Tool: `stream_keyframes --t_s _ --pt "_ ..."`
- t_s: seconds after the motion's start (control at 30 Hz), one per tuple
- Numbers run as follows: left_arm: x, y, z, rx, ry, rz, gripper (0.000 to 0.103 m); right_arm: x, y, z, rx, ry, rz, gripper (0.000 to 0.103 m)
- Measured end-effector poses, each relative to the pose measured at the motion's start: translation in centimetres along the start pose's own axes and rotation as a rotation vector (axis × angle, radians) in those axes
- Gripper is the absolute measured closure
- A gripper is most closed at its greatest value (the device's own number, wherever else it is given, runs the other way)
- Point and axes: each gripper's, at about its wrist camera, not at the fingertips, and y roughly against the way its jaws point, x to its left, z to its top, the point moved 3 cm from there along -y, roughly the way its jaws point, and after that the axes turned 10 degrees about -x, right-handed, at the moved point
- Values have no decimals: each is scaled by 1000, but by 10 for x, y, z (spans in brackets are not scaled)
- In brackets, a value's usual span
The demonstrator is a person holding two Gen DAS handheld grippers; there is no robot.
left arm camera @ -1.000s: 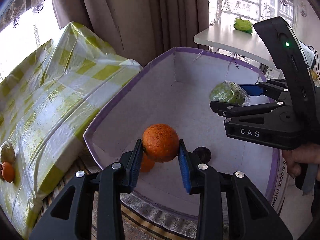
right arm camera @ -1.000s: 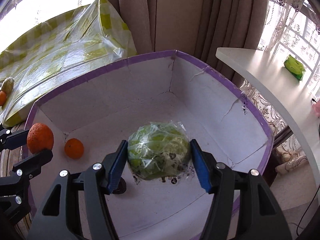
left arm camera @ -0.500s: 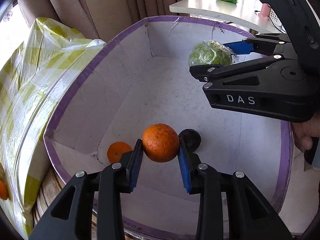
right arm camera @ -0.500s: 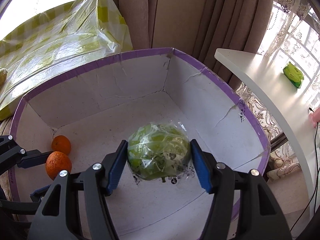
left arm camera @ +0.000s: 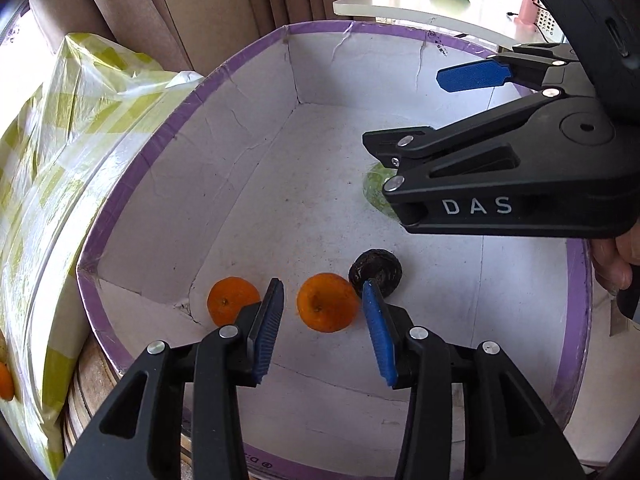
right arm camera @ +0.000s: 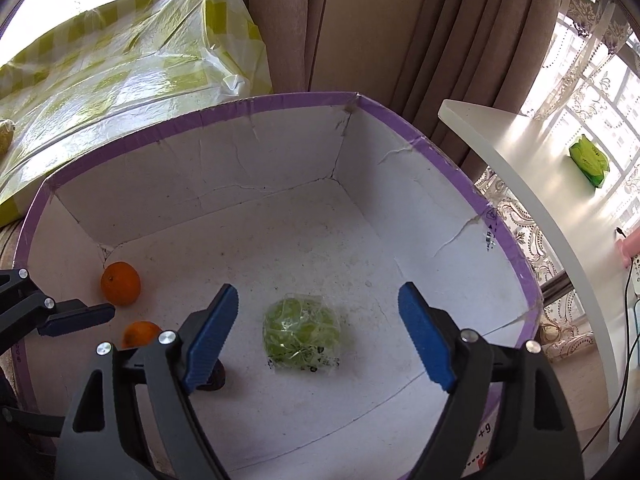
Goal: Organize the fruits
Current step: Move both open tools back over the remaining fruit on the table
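Observation:
A white cardboard box with a purple rim (left arm camera: 180, 120) (right arm camera: 280, 102) holds the fruit. My left gripper (left arm camera: 324, 322) hangs low inside it, jaws opening. An orange (left arm camera: 328, 302) lies free on the floor between its blue pads, and neither pad touches it. A second orange (left arm camera: 232, 300) (right arm camera: 120, 283) sits to the left and a dark round fruit (left arm camera: 376, 276) to the right. My right gripper (right arm camera: 318, 324) (left arm camera: 432, 112) is also opening. Below it, a green fruit wrapped in clear film (right arm camera: 302, 332) (left arm camera: 374, 188) rests loose on the box floor.
A table under a yellow-checked plastic cover (left arm camera: 60, 140) (right arm camera: 120, 60) stands left of the box, with an orange (left arm camera: 6, 380) on it. Curtains hang behind. A white shelf (right arm camera: 520, 152) with a green packet (right arm camera: 588, 160) is at the right. A hand (left arm camera: 616, 260) holds the right gripper.
Both grippers have opened. The orange dropped from the left pads onto the box floor, and the wrapped green fruit fell from the right pads to the floor. The left gripper sank lower into the box.

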Motion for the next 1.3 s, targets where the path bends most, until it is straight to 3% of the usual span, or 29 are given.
stream_keyframes --t_s 0.3,0.37,0.43,0.57,0.83,1.3 --pt "0 8 0 -35 7 -2 53 -4 -1 1 -4 -31 27 18" --pt "2 15 0 -61 10 8 37 -4 1 1 -4 -37 38 15" --pt "5 22 1 -93 28 14 28 -5 3 2 -8 -46 45 11" --pt "19 36 2 -146 115 -5 28 -7 11 5 -12 -78 54 9" --pt "54 82 -1 -333 293 -5 28 -1 41 39 -94 -118 81 9" --pt "152 149 -61 -453 619 184 32 97 58 68 -110 -57 304 9"
